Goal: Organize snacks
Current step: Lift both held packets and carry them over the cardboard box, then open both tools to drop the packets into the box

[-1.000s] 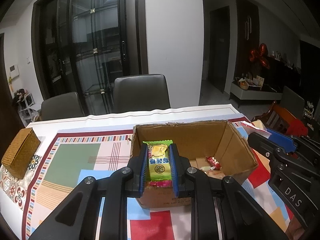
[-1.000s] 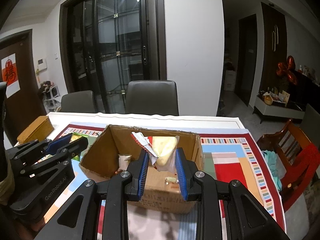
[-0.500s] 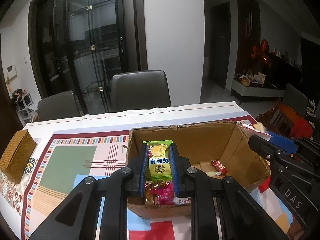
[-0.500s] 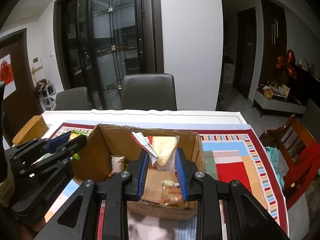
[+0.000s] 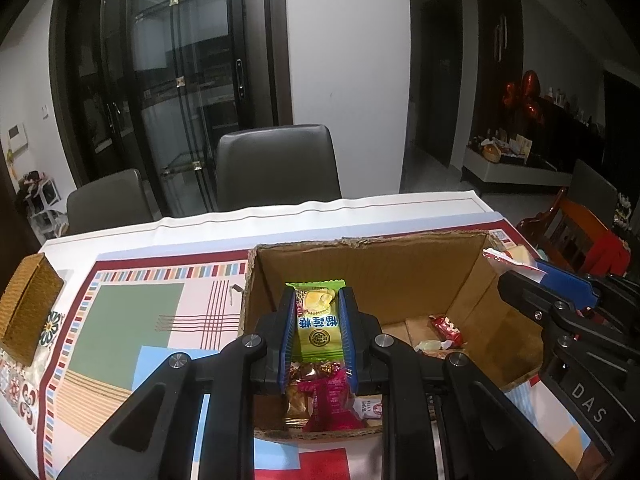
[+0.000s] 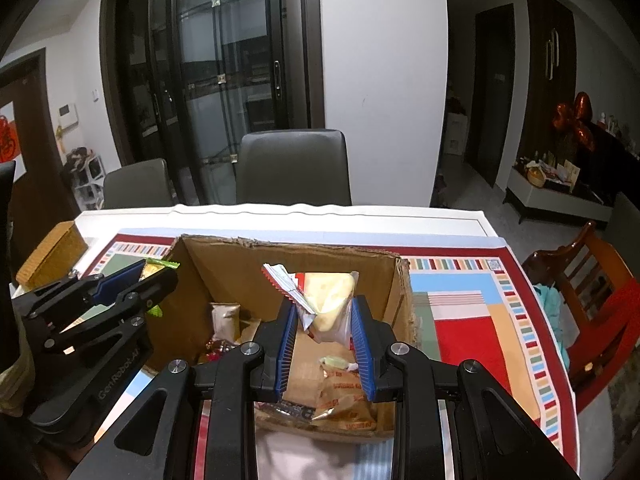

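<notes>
An open cardboard box (image 5: 360, 264) (image 6: 240, 264) stands on the patterned tablecloth. My left gripper (image 5: 318, 300) is shut on a green snack packet (image 5: 318, 330) and hangs over the box's near left part. My right gripper (image 6: 324, 304) is shut on a clear packet with a yellow snack (image 6: 329, 298) over the box's middle. Each gripper shows at the other view's edge: the right gripper (image 5: 516, 276) at the right, the left gripper (image 6: 160, 276) at the left. Several wrapped snacks lie in the box, among them a pink packet (image 5: 330, 400) and a red candy (image 5: 446, 328).
A woven brown box (image 5: 30, 308) (image 6: 52, 254) sits at the table's left edge. Two grey chairs (image 5: 276, 168) stand behind the table. A wooden chair with red cloth (image 6: 592, 292) is at the right. The tablecloth (image 6: 476, 320) lies bare right of the cardboard box.
Both grippers have moved forward and down over the box with their packets still held. More of the box's inside and its snacks shows now.
</notes>
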Motion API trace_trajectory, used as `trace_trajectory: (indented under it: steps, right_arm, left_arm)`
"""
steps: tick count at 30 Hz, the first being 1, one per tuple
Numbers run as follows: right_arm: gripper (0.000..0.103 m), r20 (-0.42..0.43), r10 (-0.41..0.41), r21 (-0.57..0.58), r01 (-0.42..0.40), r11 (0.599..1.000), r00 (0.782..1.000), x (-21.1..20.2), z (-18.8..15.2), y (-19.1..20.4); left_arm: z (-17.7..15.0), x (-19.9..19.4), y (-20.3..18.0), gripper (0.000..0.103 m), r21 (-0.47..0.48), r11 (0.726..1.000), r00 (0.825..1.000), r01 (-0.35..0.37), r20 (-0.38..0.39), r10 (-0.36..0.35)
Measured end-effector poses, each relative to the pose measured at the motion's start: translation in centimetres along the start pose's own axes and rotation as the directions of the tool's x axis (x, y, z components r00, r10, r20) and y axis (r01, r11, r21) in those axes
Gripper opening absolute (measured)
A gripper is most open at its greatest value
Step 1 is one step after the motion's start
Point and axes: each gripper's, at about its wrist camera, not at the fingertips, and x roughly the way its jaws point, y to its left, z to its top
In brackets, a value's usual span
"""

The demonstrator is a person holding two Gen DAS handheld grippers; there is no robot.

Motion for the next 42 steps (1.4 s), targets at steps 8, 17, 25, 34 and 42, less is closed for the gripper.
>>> trace_trajectory:
  steps: [8,17,25,34,42]
  right_arm:
    - [0.030,-0.017,-0.008,-0.013,0.007,1.000,1.000,0.7,0.0,0.3]
    - [0.067,-0.014,-0.030,-0.005,0.030,1.000,0.999,0.6,0.0,-0.1]
    - [0.078,0.006,-0.058,0.008,0.058,0.998,0.998,-0.4,0.3,-0.3]
    - [0.083,0.023,-0.078,0.009,0.078,0.997,0.997,-1.8,0.4,-0.4]
    - [0.084,0.043,-0.090,0.012,0.090,0.996,0.995,-3.6,0.3,-0.7]
  left_arm:
    - [-0.1,0.5,0.1,0.024,0.001,1.000,1.000,-0.002,-0.016,0.002]
    - [0.0,-0.1,0.2,0.053,0.003,0.999,0.999,-0.032,0.001,0.032]
    - [0.2,-1.5,1.0,0.084,-0.039,0.993,0.994,-0.108,0.022,0.109]
    - [0.2,-3.2,1.2,0.088,-0.045,0.990,0.990,-0.135,0.039,0.136]
    - [-0.1,-5.1,1.0,0.095,-0.039,0.986,0.985,-0.160,0.061,0.162]
